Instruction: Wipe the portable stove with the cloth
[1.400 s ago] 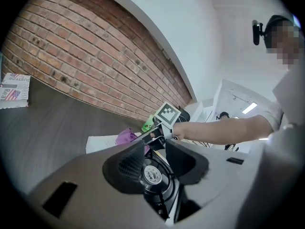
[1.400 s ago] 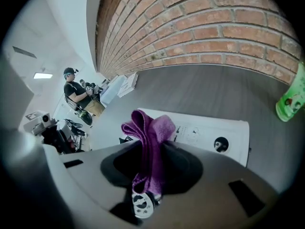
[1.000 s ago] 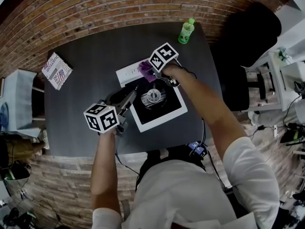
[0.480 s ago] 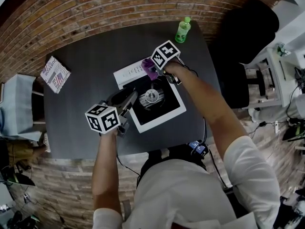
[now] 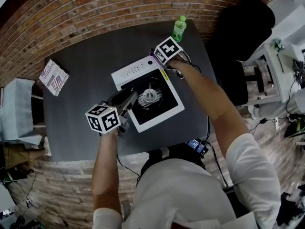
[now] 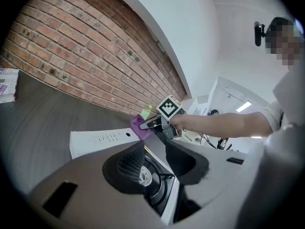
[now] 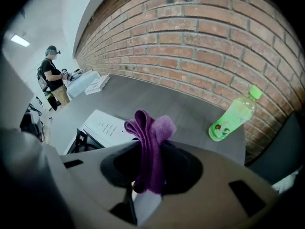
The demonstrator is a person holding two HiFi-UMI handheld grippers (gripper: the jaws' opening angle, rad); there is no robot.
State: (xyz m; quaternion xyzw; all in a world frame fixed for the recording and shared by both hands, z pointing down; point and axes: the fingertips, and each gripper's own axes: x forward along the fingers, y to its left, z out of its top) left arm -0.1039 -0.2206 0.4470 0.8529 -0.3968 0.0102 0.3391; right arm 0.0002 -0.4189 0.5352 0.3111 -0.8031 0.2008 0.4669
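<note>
Purple cloth clamped in right gripper at portable stove's far corner — burner lies nearward-left; left gripper jaws parted at near-left edge.

The dark grey worktop in front of me runs along a brick wall. The portable stove sits on it at an angle, right of the middle. A green bottle stands upright at the far right corner. A printed booklet lies flat near the left edge, well apart from the stove.
</note>
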